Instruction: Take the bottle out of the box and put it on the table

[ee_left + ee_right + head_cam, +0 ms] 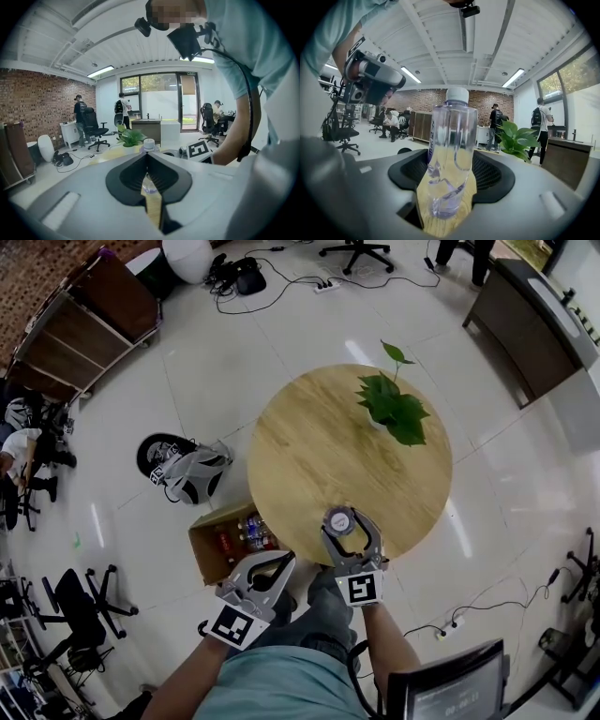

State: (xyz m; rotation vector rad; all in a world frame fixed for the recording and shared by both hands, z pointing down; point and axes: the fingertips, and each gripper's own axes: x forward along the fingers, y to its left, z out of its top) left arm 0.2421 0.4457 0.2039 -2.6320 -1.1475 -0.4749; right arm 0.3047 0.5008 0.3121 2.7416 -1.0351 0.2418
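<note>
Clear bottle (450,140), grasped by right gripper (348,532), at table's (319,451) near edge: seat base flat before release; left gripper (146,157) clenched.

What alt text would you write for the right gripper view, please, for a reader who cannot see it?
A clear bottle with a white cap stands on the wooden table, held between the jaws of the right gripper. Behind it are a leafy green plant, a brick wall and several people in an office.
</note>
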